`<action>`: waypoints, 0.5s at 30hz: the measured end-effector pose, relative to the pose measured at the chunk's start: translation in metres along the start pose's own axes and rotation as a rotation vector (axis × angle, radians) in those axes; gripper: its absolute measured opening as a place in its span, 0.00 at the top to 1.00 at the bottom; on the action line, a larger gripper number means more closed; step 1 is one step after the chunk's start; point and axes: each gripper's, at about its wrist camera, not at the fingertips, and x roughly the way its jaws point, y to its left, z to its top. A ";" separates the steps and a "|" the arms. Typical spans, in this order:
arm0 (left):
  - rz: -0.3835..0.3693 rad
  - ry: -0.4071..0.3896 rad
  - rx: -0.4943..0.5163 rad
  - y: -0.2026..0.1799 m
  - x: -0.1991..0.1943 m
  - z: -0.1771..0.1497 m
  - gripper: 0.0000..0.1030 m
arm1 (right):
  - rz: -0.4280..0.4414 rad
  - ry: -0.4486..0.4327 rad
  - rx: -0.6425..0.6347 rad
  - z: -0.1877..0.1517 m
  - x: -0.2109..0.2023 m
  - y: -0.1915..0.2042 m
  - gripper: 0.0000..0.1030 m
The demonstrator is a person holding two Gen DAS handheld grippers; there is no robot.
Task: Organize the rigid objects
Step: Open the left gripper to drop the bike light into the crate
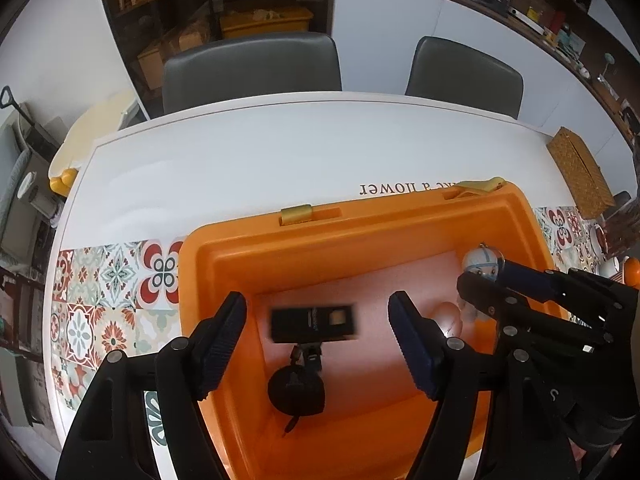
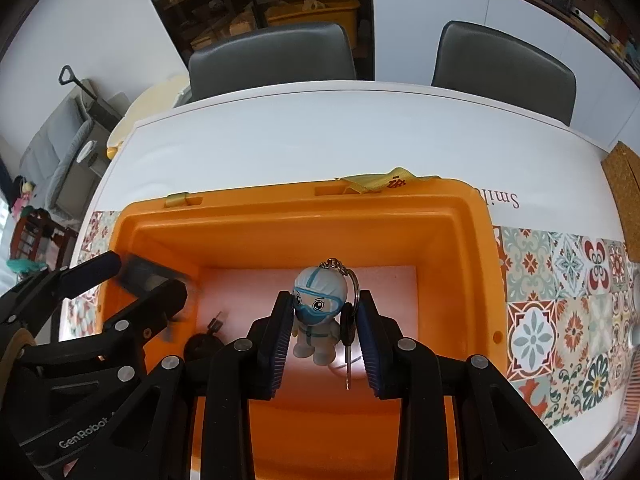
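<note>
An orange bin [image 1: 360, 220] [image 2: 300, 208] with a pink floor stands on the table below both grippers. My left gripper [image 1: 318, 328] hangs open over its left part. A blurred black box [image 1: 312, 324] [image 2: 140, 276] sits between the pads with a gap on each side. Under the box, a black round gadget [image 1: 296, 394] [image 2: 202, 346] lies on the bin floor. My right gripper [image 2: 325, 312] [image 1: 490, 280] is shut on a white-and-blue figurine keychain [image 2: 320, 308] [image 1: 480, 262]. Its key [image 2: 348, 344] hangs down beside one pad, over the bin's right part.
A pale round thing [image 1: 446, 314] lies on the bin floor under the figurine. A yellow strap [image 2: 376, 182] drapes over the bin's far rim. A woven box [image 1: 580, 172] stands at the table's right end. Two grey chairs [image 1: 252, 68] [image 1: 464, 72] sit beyond the far edge.
</note>
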 end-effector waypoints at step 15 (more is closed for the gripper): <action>0.122 -0.081 -0.057 0.021 -0.030 -0.007 0.09 | 0.026 -0.008 -0.025 0.002 -0.003 0.009 0.68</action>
